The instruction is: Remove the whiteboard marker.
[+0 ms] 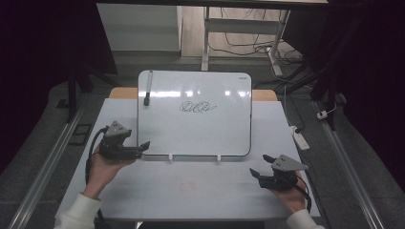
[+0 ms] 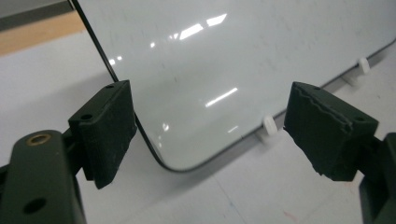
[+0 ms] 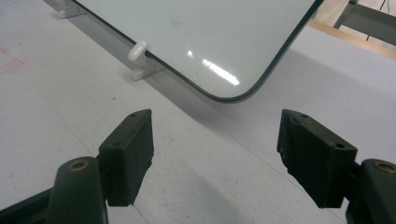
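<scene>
Glossy white rounded-corner whiteboard (image 1: 193,131) propped mid-frame, likely stiff, light, slippery, best pinched at lower corners; left gripper (image 1: 141,147) and right gripper (image 1: 260,165) both wide open, empty.

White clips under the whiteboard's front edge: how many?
2. One white clip sits left of centre along the whiteboard bottom edge, the other white clip right of centre. Both rest on the table. None seen at the corners; any behind the board would be hidden.
</scene>
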A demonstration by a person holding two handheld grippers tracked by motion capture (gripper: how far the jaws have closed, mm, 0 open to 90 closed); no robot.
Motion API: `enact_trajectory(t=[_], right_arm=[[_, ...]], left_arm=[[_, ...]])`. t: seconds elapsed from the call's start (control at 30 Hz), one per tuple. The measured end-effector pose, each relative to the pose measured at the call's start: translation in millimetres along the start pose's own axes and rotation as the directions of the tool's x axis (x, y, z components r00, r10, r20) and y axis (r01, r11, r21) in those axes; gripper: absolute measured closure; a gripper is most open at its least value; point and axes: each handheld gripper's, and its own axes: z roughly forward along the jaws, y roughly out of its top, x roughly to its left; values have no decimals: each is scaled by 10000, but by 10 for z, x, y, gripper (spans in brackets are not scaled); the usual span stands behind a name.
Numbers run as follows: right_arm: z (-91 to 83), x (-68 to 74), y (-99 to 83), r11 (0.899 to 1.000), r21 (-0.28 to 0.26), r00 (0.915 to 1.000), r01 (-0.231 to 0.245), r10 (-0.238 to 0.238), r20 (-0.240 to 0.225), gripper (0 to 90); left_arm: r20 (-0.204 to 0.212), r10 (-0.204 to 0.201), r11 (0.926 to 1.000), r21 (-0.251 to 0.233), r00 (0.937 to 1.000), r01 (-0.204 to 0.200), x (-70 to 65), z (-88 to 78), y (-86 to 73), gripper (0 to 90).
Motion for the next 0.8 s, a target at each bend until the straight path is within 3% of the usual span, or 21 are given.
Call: enact_trajectory(t=[0.23,0.4,0.6,0.8], right_arm=[[33,6,-12,9999,110,10000,-47,47,-33,282],[41,13,-13,9999,130,10000,-40,41,-63,284],[63,12,-28,9997,241,10000,-55,57,-59,285],[75,11,-36,9996,285,10000,-79,81,-53,286]], left_arm=[[-158,-6,10000,-98,9999,4,77,120,310,188],[-333,-84,9999,-126,9994,80,127,194,434,200],[-727,-81,9997,-249,9973,63,227,319,669,237],[-1334,-72,9993,-361,9910,24,369,423,982,274]])
